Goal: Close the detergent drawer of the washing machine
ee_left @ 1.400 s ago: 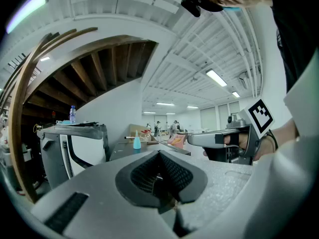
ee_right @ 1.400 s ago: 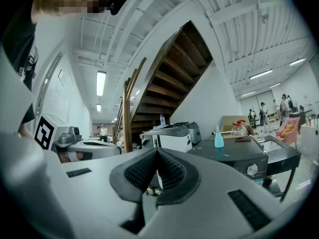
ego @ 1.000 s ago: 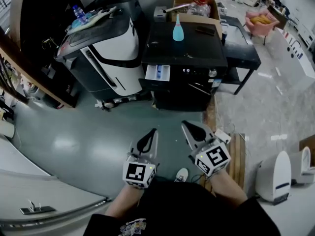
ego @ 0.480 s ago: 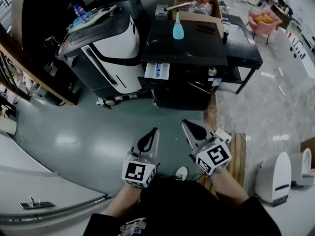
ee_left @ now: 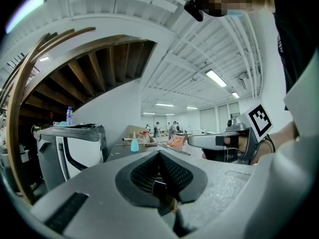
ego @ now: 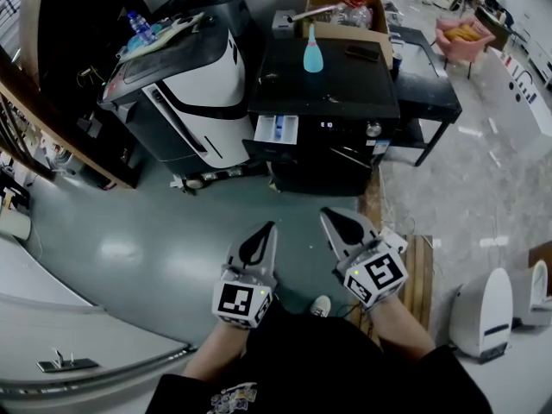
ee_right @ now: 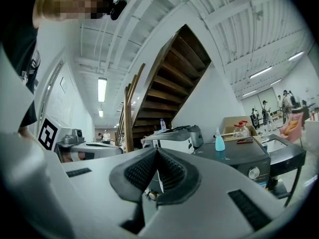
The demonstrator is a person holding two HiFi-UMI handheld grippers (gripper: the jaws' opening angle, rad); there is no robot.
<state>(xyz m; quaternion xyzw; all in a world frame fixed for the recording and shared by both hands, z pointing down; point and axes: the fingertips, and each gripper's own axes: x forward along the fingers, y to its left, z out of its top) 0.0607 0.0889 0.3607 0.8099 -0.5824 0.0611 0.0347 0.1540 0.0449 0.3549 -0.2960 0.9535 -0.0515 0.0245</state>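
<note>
The detergent drawer (ego: 277, 128) stood pulled out of the black washing machine (ego: 345, 89), at twelve o'clock from the person. The left gripper (ego: 266, 231) and right gripper (ego: 329, 220) waited at six o'clock, well apart from it, jaws pressed together on nothing, likely readied as blunt pushers for shoving it in

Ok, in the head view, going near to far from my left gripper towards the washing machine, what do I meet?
left gripper → floor → open detergent drawer → blue bottle → cardboard box
</note>
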